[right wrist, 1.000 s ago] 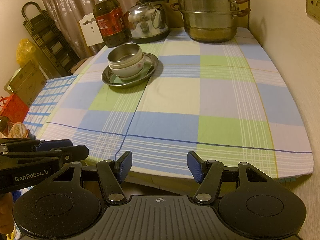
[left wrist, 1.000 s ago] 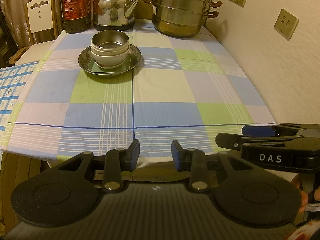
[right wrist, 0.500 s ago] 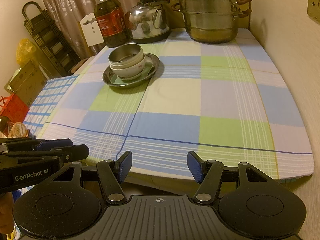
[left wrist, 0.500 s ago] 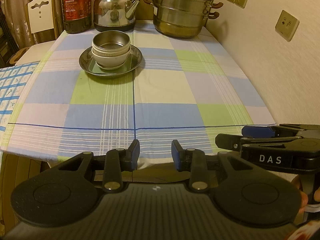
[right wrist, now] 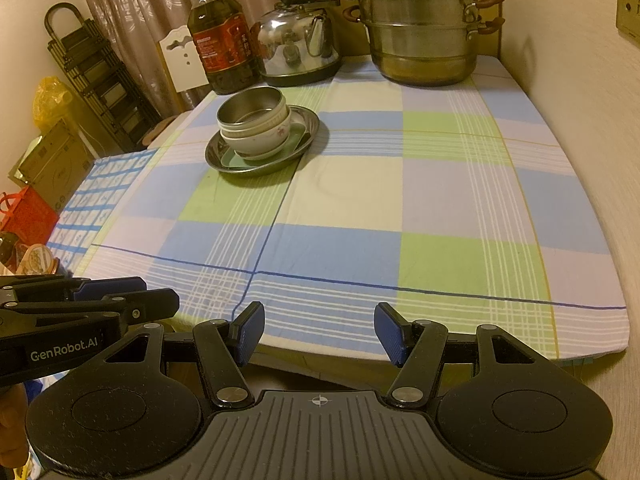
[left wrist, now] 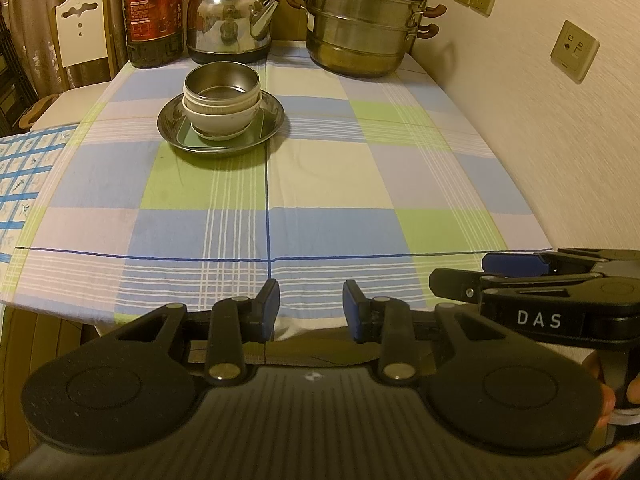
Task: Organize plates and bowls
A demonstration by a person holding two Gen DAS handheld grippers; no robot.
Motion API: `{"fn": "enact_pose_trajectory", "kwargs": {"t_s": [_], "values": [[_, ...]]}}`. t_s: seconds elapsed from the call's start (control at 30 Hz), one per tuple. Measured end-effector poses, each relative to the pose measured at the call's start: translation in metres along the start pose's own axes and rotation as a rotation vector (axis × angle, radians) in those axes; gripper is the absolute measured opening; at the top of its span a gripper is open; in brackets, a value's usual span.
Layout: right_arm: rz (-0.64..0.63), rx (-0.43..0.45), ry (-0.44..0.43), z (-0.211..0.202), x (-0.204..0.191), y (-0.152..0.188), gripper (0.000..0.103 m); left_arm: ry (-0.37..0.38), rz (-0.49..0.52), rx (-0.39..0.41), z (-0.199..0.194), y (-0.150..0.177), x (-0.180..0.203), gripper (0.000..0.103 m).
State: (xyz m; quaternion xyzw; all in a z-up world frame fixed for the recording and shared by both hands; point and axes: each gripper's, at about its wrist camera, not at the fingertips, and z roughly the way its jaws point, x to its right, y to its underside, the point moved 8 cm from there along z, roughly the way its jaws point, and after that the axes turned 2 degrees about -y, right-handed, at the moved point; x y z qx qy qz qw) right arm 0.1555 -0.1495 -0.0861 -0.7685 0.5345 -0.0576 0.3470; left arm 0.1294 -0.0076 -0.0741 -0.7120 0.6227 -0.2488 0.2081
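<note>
A steel bowl (left wrist: 221, 83) (right wrist: 250, 109) is nested in white ceramic bowls (left wrist: 219, 117) (right wrist: 260, 139), and the stack stands on a round steel plate (left wrist: 272, 114) (right wrist: 307, 128) with a pale green dish under the bowls. The stack is on the far left part of the checked tablecloth (left wrist: 328, 184) (right wrist: 360, 200). My left gripper (left wrist: 311, 305) hangs open and empty over the table's near edge. My right gripper (right wrist: 319, 332) stands open wider, also empty, at the near edge. Each gripper shows at the side of the other's view.
Along the back stand an oil bottle (left wrist: 153, 12) (right wrist: 224, 40), a steel kettle (left wrist: 232, 20) (right wrist: 300, 40) and a tiered steel steamer pot (left wrist: 362, 20) (right wrist: 420, 24). A wall (left wrist: 540, 120) with sockets runs along the right side. A white chair (left wrist: 82, 28) stands at left.
</note>
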Motion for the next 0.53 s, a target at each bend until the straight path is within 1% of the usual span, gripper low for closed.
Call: {"fn": "enact_pose_trajectory", "kwargs": {"t_s": [0.3,0.43,0.53], "values": [[-0.002,0.0,-0.001,0.0008,-0.0004,0.0003,0.061,0.001,-0.001,0.001,0.0005,-0.0006,-0.0001,0.031],[-0.003,-0.002,-0.003,0.0021,-0.0003,-0.0001,0.061,-0.011,-0.001,0.014,0.002,-0.0031,0.0013,0.031],[-0.004,-0.004,-0.006,0.0031,0.0006,-0.0006,0.061,-0.015,-0.008,0.009,0.0053,-0.0045,0.0022,0.031]]}}
